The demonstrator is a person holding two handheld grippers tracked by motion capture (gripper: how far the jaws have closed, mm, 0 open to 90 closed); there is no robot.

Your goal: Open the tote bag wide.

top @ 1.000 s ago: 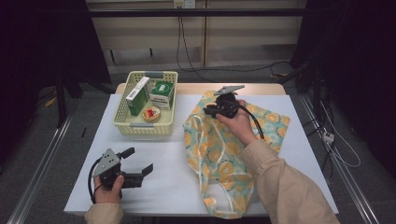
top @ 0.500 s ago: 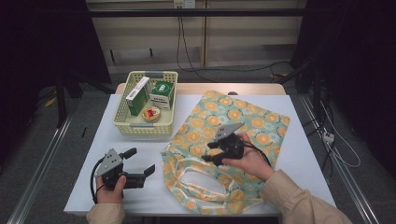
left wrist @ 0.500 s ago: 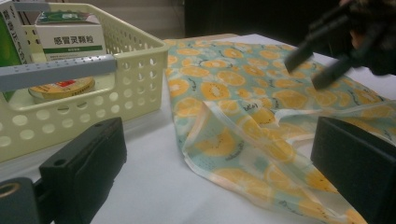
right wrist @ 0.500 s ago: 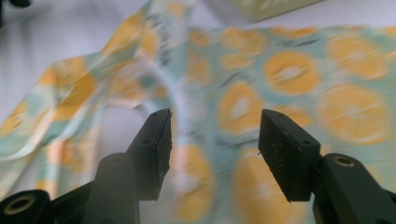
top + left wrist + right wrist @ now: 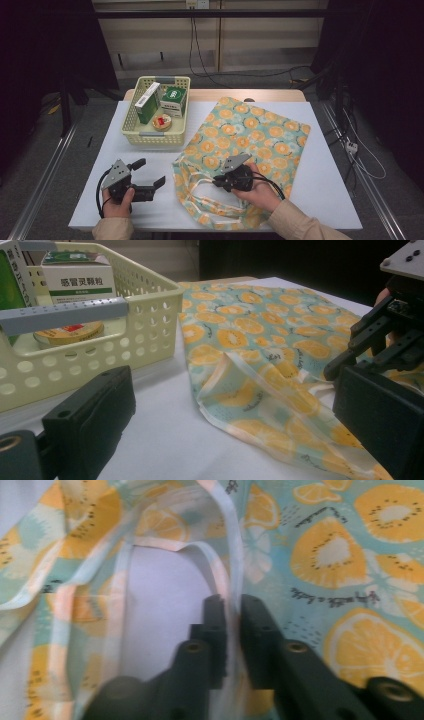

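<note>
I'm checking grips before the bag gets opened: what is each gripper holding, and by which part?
The right gripper is shut on the fruit-print bag, pinching its white edge strip near the opening. The left gripper is open, holding nothing.

Both grippers black, blocky, each topped by a grey three-cornered plate with small dark screws. Left gripper (image 5: pixel 149 180): black cable looping from its rear. Right gripper (image 5: pixel 218 181): black cable trailing back, jaws built from long bars with round bolt holes. Person wears beige long sleeves (image 5: pixel 300 227).
</note>
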